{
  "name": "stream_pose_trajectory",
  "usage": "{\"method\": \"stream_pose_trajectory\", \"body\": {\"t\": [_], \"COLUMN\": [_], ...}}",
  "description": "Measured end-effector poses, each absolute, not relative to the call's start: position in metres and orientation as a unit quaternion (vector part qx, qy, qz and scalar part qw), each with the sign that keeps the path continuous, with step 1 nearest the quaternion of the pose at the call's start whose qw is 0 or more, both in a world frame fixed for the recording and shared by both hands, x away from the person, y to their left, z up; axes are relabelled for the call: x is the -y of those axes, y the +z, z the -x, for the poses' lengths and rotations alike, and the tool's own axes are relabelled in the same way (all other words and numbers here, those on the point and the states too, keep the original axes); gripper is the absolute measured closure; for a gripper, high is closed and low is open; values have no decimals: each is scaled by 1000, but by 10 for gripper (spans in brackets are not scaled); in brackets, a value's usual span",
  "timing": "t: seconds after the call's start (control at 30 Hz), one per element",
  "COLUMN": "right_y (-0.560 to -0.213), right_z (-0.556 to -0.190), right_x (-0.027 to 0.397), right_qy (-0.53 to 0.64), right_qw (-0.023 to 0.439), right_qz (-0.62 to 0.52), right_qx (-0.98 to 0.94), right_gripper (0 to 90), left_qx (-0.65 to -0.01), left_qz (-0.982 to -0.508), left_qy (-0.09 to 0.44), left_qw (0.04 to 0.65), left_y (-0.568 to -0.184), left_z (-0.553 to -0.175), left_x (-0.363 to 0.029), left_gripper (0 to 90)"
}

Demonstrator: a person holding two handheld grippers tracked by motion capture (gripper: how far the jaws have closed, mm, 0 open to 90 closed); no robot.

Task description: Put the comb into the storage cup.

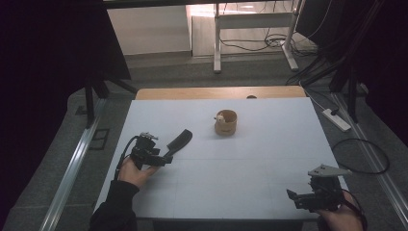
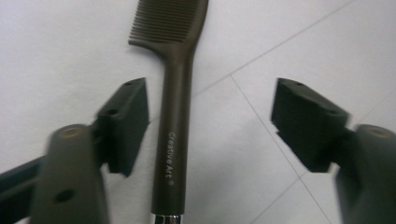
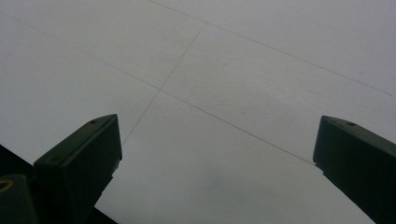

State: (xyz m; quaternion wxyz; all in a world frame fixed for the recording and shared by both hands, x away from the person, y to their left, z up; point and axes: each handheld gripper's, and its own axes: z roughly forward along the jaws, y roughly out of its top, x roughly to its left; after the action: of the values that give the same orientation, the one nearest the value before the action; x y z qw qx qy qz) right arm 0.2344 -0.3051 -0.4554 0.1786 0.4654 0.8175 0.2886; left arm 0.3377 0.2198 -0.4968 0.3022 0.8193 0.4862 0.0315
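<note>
A dark brown comb (image 1: 180, 141) lies on the white table (image 1: 250, 159) at the left, its teeth pointing away from me. My left gripper (image 1: 161, 159) is open around its handle. In the left gripper view the comb (image 2: 175, 121) runs between the jaws, close to the left one and touching neither. A small wooden cup (image 1: 226, 122) with a pale object at its rim stands near the table's middle back. My right gripper (image 1: 300, 198) is open at the front right corner, over bare table (image 3: 210, 93), with nothing between its jaws.
A wooden edge (image 1: 221, 92) borders the table's far side. Beyond it are a desk frame (image 1: 252, 29) and cables on the floor. A power strip (image 1: 337, 119) and a looped cable (image 1: 361, 156) lie right of the table. A metal rail (image 1: 72, 168) runs along the left.
</note>
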Motion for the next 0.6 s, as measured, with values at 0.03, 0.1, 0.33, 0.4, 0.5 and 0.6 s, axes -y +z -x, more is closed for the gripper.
{"method": "stream_pose_trajectory", "body": {"t": [0.03,0.1,0.33,0.4,0.5,0.6], "right_y": [-455,-455,-455,-455,-455,-455], "right_z": [-234,-234,-234,-234,-235,-235], "right_x": [305,305,305,305,305,305], "right_qy": [289,288,288,288,288,288], "right_qw": [179,178,178,178,178,178], "right_qz": [-465,-465,-465,-465,-465,-465], "right_qx": [-818,-818,-818,-818,-818,-818], "right_gripper": [18,18,18,18,18,18], "left_qx": [-492,-489,-489,-489,-486,-480], "left_qz": [-815,-816,-818,-818,-816,-821], "left_qy": [35,33,39,41,53,64], "left_qw": [303,305,299,300,307,303], "left_y": [-497,-497,-497,-496,-496,-497], "left_z": [-338,-338,-338,-338,-338,-338], "left_x": [-221,-222,-223,-224,-225,-225], "left_gripper": [187,148,11,2,0,0]}}
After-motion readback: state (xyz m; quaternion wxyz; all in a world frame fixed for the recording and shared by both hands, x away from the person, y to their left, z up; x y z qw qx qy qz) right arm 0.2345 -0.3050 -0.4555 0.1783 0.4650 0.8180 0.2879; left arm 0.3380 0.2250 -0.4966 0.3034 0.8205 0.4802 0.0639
